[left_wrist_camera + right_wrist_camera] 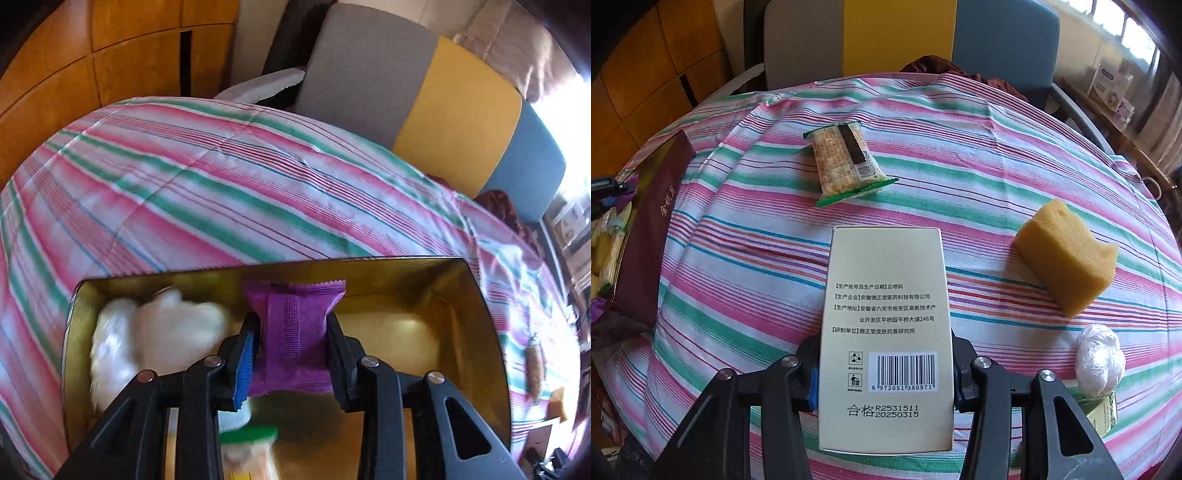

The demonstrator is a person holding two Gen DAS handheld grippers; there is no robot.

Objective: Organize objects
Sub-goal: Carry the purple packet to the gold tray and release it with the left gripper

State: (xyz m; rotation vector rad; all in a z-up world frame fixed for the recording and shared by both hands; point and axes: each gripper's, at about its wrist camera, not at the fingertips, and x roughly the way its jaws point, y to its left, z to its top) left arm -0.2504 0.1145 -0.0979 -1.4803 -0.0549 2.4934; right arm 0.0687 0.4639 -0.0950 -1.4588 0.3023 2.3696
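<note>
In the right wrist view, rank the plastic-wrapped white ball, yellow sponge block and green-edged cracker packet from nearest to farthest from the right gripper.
1. Plastic-wrapped white ball: close on the right of the right gripper.
2. Yellow sponge block: farther out, right.
3. Green-edged cracker packet: farthest, ahead, slightly left.

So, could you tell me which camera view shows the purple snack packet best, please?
The left wrist view: the purple snack packet sits centred, pinched in the left gripper above the gold tin. The right wrist view shows no clear packet.
</note>
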